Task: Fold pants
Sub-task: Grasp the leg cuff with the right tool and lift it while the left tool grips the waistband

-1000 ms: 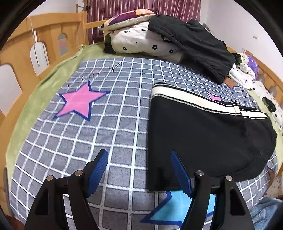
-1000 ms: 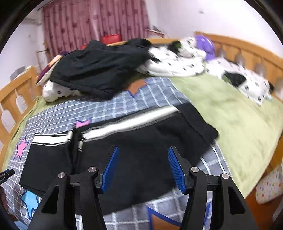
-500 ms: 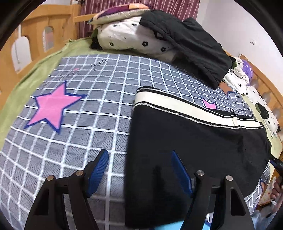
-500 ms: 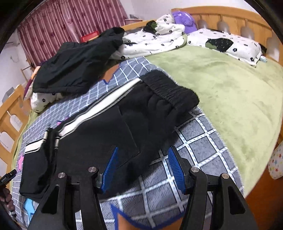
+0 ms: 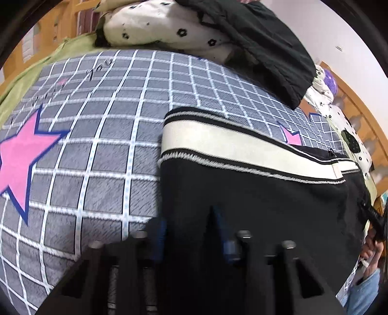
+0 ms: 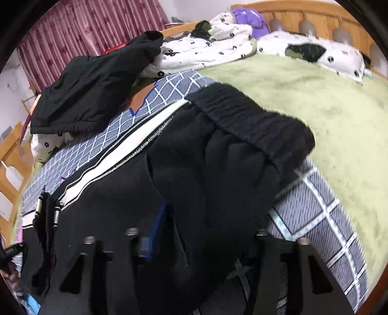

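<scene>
Black pants (image 5: pixel 254 193) with a cream side stripe lie folded on the grey checked blanket (image 5: pixel 109 157). My left gripper (image 5: pixel 189 232) sits low over the pants' near left corner, its blue fingers closing with dark cloth between them. In the right wrist view the pants (image 6: pixel 206 169) show their elastic waistband (image 6: pixel 254 126) at the right end. My right gripper (image 6: pixel 201 232) is down on the cloth near the waist. Its left blue finger (image 6: pixel 155 227) shows, the right one is buried in fabric, and the jaws stand wide.
A black jacket (image 5: pixel 254 43) drapes over spotted white bedding (image 5: pixel 169 26) at the back. A green blanket (image 6: pixel 315 109) covers the bed's right side, with the wooden headboard (image 6: pixel 303 21) behind. The wooden bed rail (image 5: pixel 31 43) is at far left.
Both grippers dropped down and forward onto the pants. The left jaws narrowed from wide open onto the corner cloth. The right gripper pushed into the waist end, jaws still wide.
</scene>
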`<state>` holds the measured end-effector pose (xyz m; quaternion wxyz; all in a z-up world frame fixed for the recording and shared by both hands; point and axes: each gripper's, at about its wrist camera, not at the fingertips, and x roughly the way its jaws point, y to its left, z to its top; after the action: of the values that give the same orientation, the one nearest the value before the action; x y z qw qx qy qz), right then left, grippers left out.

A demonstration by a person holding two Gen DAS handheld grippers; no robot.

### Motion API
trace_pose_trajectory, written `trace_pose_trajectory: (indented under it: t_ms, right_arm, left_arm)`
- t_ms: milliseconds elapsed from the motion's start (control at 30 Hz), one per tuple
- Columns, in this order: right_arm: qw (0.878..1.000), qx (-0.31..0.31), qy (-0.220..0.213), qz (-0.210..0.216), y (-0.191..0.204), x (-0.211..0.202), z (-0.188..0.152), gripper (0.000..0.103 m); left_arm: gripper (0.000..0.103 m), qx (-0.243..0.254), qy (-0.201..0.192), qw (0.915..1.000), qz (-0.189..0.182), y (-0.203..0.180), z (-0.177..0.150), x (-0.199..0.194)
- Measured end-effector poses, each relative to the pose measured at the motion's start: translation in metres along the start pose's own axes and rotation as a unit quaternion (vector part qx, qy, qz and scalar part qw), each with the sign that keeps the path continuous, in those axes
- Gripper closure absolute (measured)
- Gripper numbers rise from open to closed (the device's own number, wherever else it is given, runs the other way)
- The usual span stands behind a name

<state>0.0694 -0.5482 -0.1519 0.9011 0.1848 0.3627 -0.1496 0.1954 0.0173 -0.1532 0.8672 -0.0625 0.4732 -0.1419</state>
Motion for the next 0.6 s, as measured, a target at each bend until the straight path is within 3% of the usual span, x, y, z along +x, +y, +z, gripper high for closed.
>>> trace_pose_trajectory:
  t_ms: [33, 133, 233, 467, 600]
  right_arm:
    - [1.000, -0.008, -0.013, -0.018, 0.003, -0.004, 0.001, 0.081]
    - [0.998, -0.026, -0.044, -0.024, 0.014, -0.020, 0.007, 0.089]
    - [0.996, -0.044, -0.078, -0.021, 0.035, -0.046, 0.017, 0.091]
    - [0.988, -0.085, -0.131, 0.007, 0.105, -0.106, 0.051, 0.092]
    - [0.981, -0.111, -0.148, 0.058, 0.145, -0.134, 0.048, 0.092]
  left_arm:
    - [0.091, 0.002, -0.004, 1.0000, 0.000, -0.002, 0.001, -0.003]
    - [0.093, -0.014, -0.029, 0.9995, -0.003, -0.008, 0.008, -0.020]
    - [0.093, -0.045, -0.053, 0.9974, -0.019, -0.009, 0.015, -0.040]
    - [0.093, -0.061, -0.101, 0.9901, -0.076, 0.004, 0.038, -0.100]
    - [0.093, -0.045, -0.135, 0.9894, -0.026, 0.026, 0.040, -0.140]
